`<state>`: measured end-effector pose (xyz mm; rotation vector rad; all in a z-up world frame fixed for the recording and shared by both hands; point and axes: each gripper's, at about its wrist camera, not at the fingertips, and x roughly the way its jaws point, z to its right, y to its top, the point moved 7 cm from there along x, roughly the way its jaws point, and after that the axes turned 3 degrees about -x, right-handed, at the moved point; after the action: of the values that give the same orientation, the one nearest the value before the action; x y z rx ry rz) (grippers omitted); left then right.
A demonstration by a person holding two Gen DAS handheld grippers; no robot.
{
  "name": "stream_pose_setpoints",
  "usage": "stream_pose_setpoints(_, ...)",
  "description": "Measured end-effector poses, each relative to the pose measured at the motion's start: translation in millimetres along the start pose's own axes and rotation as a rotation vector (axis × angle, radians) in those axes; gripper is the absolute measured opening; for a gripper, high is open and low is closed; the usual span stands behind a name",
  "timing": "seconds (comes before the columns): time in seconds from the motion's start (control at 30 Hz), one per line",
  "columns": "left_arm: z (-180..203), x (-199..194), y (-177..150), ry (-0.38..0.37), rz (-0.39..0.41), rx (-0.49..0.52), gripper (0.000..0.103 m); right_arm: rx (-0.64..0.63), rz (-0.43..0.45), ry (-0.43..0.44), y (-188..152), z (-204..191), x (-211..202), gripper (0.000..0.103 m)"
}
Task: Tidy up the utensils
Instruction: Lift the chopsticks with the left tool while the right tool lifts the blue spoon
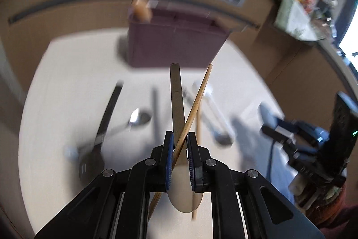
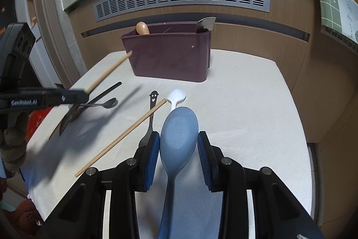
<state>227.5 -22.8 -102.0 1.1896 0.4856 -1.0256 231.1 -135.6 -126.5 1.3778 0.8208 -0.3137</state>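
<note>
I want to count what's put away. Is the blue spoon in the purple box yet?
Not yet. The blue spoon lies on the white table, between the open right tongs. The purple box stands farther back.

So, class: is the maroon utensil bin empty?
No: a wooden handle and a metal utensil stick up out of the maroon bin.

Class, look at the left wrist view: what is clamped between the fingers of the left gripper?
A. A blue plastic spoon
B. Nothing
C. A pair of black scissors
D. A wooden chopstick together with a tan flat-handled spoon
D: the left gripper has its fingers closed on the thin wooden chopstick and the tan flat-handled spoon, which cross between them.
</note>
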Motion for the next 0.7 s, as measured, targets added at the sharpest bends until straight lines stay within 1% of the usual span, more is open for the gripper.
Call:
stream_pose_setpoints(0.07, -2.9, 12.1, -14.0, 0.020, -0.052, 0.005, 0.013, -0.006, -0.011, -0.001, -1.0, -1.0, 1.5, 0.032)
stream_pose_setpoints(0.1, -4.4, 18.5, -20.0, 0.042, -0.069, 0.020, 0.013, -0.008, -0.014, -0.002, -1.6, -1.9, 2.5, 0.032)
stream_pose_setpoints(0.17, -4.2, 27.4, -27.8, 0.075, -0.080, 0.053, 0.013, -0.008, -0.019, 0.002, -3.2, -2.9, 4.7, 0.032)
stream_pose_setpoints(0.23, 3.0, 33.8, -28.6, 0.079, -0.065, 0.111, 0.013, -0.011, -0.028, 0.008, -6.3, -4.1, 7.3, 0.032)
stream_pose_setpoints(0.33, 16.0, 32.8, -22.2, 0.117, -0.012, 0.212, 0.013, -0.018, -0.043, 0.002, -9.9, -3.8, 11.4, 0.032)
stream_pose_setpoints(0.4, 27.5, 30.5, -17.2, 0.095, 0.010, 0.265, 0.014, -0.013, -0.046, 0.003, -11.2, -2.4, 12.0, 0.032)
stream_pose_setpoints(0.47, 38.2, 32.0, -17.8, 0.053, -0.015, 0.314, 0.015, -0.006, -0.046, 0.004, -12.4, -0.2, 12.0, 0.032)
stream_pose_setpoints(0.5, 40.7, 37.5, -17.0, 0.056, -0.030, 0.330, 0.015, -0.004, -0.046, 0.003, -13.2, 0.8, 12.3, 0.032)
stream_pose_setpoints(0.6, 34.3, 51.5, -9.8, 0.107, -0.056, 0.336, 0.015, 0.004, -0.050, 0.004, -15.3, 2.4, 13.9, 0.032)
stream_pose_setpoints(0.7, 32.2, 65.9, -5.7, 0.113, -0.091, 0.334, 0.015, 0.008, -0.050, 0.009, -16.1, 2.7, 14.3, 0.032)
